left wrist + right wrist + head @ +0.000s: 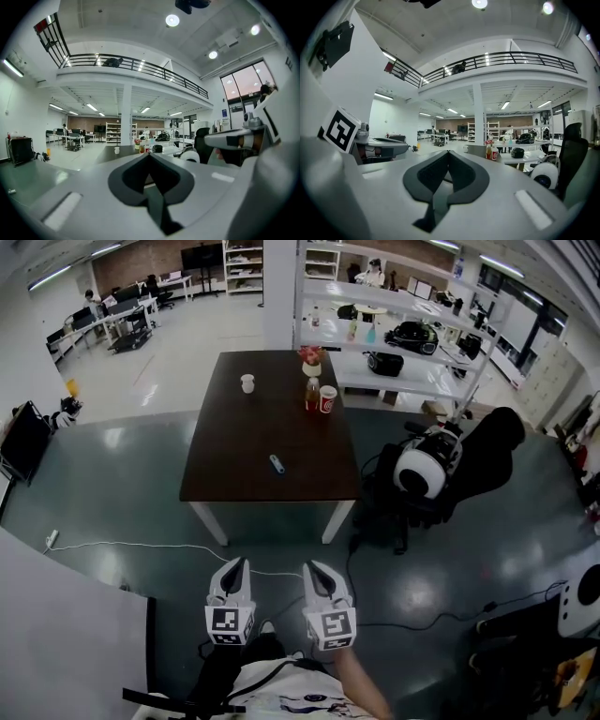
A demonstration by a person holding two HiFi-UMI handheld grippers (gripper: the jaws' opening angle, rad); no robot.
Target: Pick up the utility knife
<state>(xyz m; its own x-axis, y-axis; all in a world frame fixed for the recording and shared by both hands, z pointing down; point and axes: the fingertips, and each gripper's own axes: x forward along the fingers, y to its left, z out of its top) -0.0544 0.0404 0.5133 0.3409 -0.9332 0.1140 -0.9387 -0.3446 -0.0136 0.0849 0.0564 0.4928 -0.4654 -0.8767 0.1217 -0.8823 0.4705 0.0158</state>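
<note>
The utility knife [277,464] lies on the dark brown desk [225,474], a small bluish piece set toward the near half of the top and a little right of its middle, with nothing touching it. Farther back on the same desk stand a white cup [247,382], a bottle [311,395], a red can [327,399] and a small vase of flowers [310,357].

Both grippers hang side by side over the grey floor [141,484], well short of the desk's near edge and pointing toward it. The knife is well apart from both and ahead of them, roughly in line with the gap between the two.

The left gripper [236,566] has its jaws pressed together with nothing between them, as its own view shows. The right gripper [312,568] is the same: jaws closed tip to tip and empty.

To the right of the desk stands a black office chair [487,451] with a round white object [419,472] resting against it.
</note>
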